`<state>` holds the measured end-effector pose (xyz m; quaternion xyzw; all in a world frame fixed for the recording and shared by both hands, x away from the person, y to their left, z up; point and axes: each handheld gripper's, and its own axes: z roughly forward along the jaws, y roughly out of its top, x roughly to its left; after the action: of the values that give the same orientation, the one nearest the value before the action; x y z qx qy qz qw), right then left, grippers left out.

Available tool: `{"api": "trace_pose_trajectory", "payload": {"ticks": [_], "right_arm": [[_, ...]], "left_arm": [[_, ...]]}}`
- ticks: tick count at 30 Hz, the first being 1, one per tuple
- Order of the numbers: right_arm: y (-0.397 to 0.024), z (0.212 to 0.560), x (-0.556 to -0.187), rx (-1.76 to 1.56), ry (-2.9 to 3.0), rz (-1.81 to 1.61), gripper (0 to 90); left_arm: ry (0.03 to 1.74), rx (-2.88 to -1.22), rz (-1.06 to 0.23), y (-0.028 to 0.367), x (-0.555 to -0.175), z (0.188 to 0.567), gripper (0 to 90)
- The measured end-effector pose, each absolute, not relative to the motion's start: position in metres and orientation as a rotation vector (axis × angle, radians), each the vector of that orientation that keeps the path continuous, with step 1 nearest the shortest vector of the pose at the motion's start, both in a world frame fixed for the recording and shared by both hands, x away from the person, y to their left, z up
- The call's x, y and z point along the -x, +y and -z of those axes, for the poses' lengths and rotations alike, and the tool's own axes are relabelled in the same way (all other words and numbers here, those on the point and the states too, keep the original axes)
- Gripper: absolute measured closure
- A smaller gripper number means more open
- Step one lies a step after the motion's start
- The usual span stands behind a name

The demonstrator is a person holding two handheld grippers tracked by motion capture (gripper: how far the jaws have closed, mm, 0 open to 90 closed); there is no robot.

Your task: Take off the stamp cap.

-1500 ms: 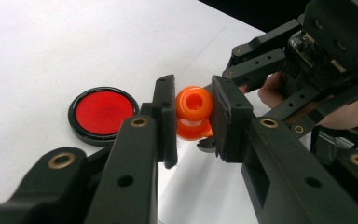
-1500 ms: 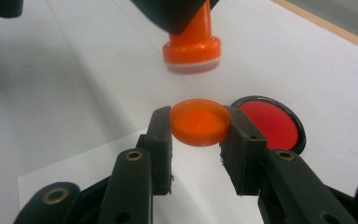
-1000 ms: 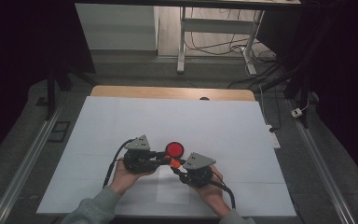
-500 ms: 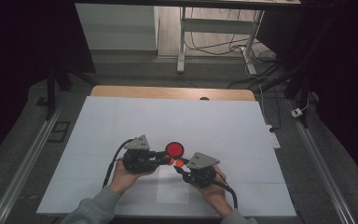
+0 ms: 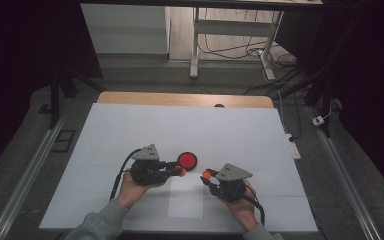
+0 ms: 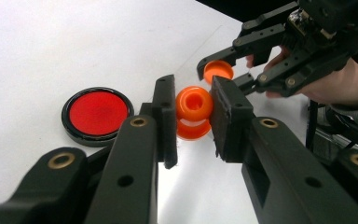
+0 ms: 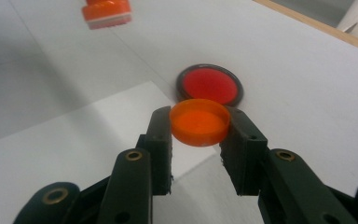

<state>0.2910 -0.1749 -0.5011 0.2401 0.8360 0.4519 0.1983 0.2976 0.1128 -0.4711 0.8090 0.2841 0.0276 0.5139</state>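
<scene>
My left gripper (image 6: 193, 116) is shut on a small orange stamp-like piece (image 6: 194, 105), held just above the white table. In the high view the left gripper (image 5: 180, 171) sits left of centre, right beside a round red pad in a black rim (image 5: 187, 160). The red pad (image 6: 98, 114) lies flat on the table. My right gripper (image 7: 199, 119) is shut on a shallow orange cap (image 7: 199, 122), with the red pad (image 7: 209, 86) just beyond it. The right gripper (image 5: 207, 175) stands apart from the left, to its right. The orange piece (image 7: 106, 11) has a white band.
A white mat (image 5: 130, 130) covers the table, with a wooden edge (image 5: 180, 99) at the far side. A brighter white sheet (image 5: 186, 200) lies near the front edge between my hands. Metal rails (image 5: 25, 175) run along both sides of the table.
The right gripper has drawn away to the right with the orange cap, which earlier sat against the orange piece in the left gripper. The left gripper has stayed put.
</scene>
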Motion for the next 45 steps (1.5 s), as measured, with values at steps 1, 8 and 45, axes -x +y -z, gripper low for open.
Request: {"api": "trace_pose_trajectory", "payload": {"ticks": [1, 8, 45], "right_arm": [[-0.178, 0.501, -0.291, -0.677, 2.335, -1.263, 64.7], [-0.197, 0.5, -0.287, -0.723, 2.3, -1.252, 64.6], [-0.271, 0.506, -0.274, -0.848, 2.226, -1.174, 64.6]], "left_arm": [[0.683, -1.945, -0.066, 0.113, -0.298, 0.471, 72.2], [0.685, -1.946, -0.065, 0.113, -0.298, 0.471, 72.2], [0.698, -1.938, -0.079, 0.116, -0.298, 0.47, 72.1]]}}
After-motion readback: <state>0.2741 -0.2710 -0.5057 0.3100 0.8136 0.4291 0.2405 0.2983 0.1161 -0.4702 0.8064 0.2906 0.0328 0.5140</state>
